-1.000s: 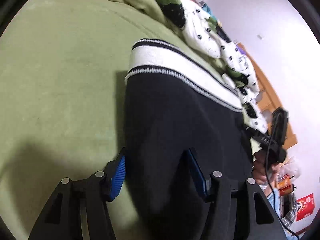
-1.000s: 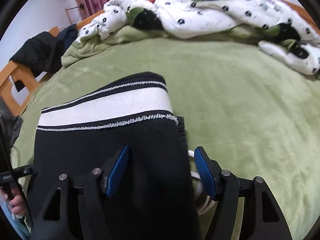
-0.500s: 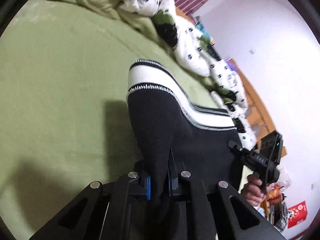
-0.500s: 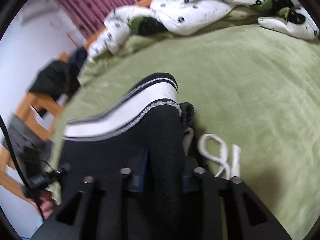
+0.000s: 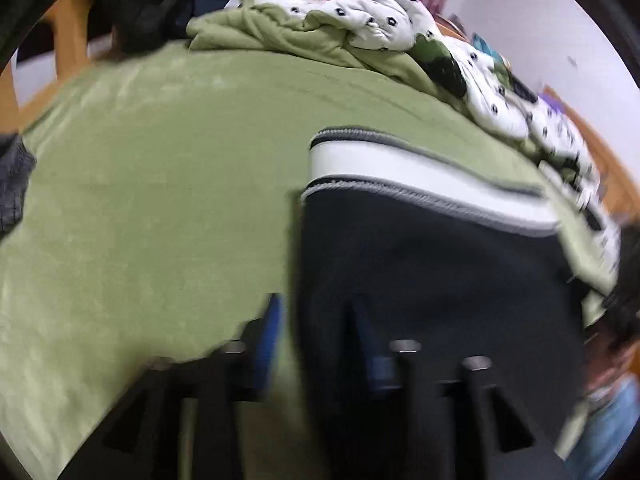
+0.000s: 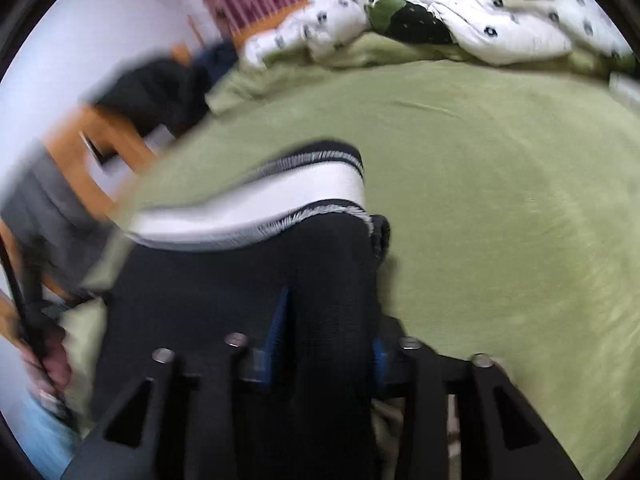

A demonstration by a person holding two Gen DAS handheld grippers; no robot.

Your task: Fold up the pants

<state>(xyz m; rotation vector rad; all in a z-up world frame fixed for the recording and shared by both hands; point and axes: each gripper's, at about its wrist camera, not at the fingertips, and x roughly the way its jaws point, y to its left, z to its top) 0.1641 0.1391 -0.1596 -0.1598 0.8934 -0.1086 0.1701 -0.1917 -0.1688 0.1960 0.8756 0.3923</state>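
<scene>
Black pants (image 5: 432,264) with a white, black-edged waistband (image 5: 400,172) lie on the green bed. My left gripper (image 5: 316,336) is shut on the pants' left edge, the dark cloth bunched between its blue pads. In the right wrist view my right gripper (image 6: 328,340) is shut on the right edge of the pants (image 6: 240,280), cloth rising between the pads toward the waistband (image 6: 280,204). Both views are blurred by motion.
A green blanket (image 5: 160,184) covers the bed. A rumpled white spotted quilt (image 6: 460,20) lies along the far side. Dark clothes (image 6: 160,92) hang on a wooden frame at the left. The person's other hand (image 6: 48,360) shows at the left edge.
Both grippers closed on the pants' near edge a second ago and now hold it. Both views have since swung and blurred; the white drawstring by the right gripper is out of sight.
</scene>
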